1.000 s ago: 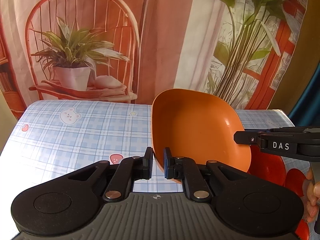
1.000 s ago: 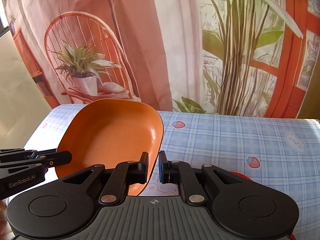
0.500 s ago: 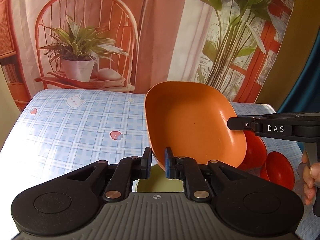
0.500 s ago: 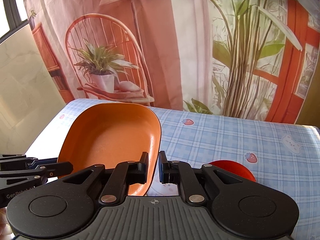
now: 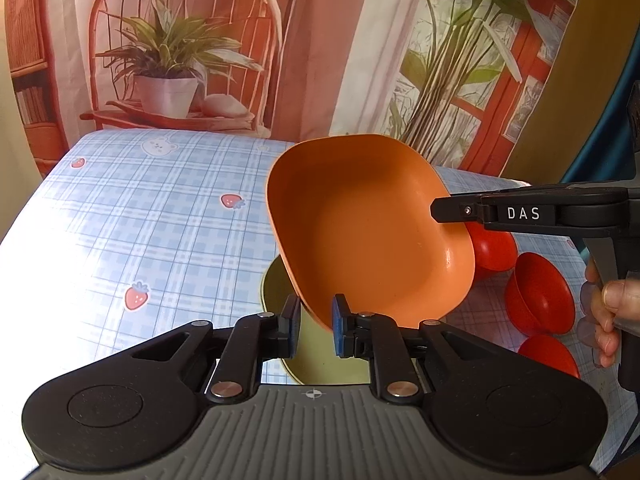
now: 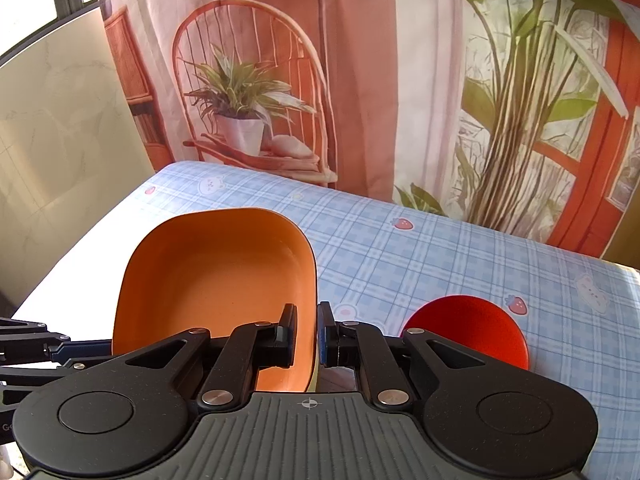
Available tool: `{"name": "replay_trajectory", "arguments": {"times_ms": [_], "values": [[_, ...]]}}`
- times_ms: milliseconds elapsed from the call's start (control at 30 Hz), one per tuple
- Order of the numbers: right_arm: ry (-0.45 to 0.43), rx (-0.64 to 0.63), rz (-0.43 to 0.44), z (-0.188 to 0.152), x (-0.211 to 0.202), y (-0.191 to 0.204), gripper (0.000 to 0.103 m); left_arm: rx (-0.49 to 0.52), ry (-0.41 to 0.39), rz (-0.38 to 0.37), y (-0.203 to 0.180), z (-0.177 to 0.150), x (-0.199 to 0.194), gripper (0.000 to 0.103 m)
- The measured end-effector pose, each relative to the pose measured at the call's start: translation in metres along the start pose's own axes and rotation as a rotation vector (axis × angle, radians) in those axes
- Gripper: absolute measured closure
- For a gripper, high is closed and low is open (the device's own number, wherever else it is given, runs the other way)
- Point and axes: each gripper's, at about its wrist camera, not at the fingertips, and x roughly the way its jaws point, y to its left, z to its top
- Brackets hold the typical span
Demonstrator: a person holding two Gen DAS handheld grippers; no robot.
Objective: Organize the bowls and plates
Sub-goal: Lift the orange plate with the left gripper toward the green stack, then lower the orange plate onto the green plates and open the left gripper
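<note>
An orange square plate (image 5: 368, 232) hangs tilted above the table, over a yellow-green plate (image 5: 320, 360) that lies under it. My right gripper (image 6: 308, 330) is shut on the right rim of the orange plate (image 6: 212, 280); its finger (image 5: 460, 210) also shows at the plate's far edge in the left wrist view. My left gripper (image 5: 315, 322) has the plate's near corner between its jaws, which are opening, with a gap showing beside the left pad. The left gripper's fingers (image 6: 44, 346) enter the right wrist view from the left.
Three red bowls (image 5: 540, 292) sit on the blue checked tablecloth (image 5: 152, 220) to the right of the plates; one red bowl (image 6: 468, 332) lies just right of my right gripper. A person's hand (image 5: 608, 304) holds the right gripper. A printed curtain hangs behind the table.
Both grippers carried the orange plate across the table until it hung over the yellow-green plate, and the red bowls came into view. The left jaws have widened around the plate's corner.
</note>
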Motion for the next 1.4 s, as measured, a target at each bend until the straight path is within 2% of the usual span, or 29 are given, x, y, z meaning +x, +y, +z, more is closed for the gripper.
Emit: {"name": "replay_trajectory", "arguments": {"times_ms": [233,700,1100,1400], "values": [[0.051,-0.021,-0.008,-0.017,0.016,0.004,0.093,-0.012,0.052,0.006,0.007,-0.017,0.016,0.085],[0.119,-0.016,-0.024,-0.031,0.028,0.005,0.093,-0.002,0.115,0.015,0.010,-0.028,0.031,0.085],[0.143,-0.010,-0.039,-0.035,0.033,0.005,0.093,0.006,0.114,0.018,0.010,-0.027,0.031,0.085],[0.145,-0.005,-0.047,-0.037,0.035,0.006,0.093,0.014,0.079,0.031,0.010,-0.024,0.024,0.084]]}}
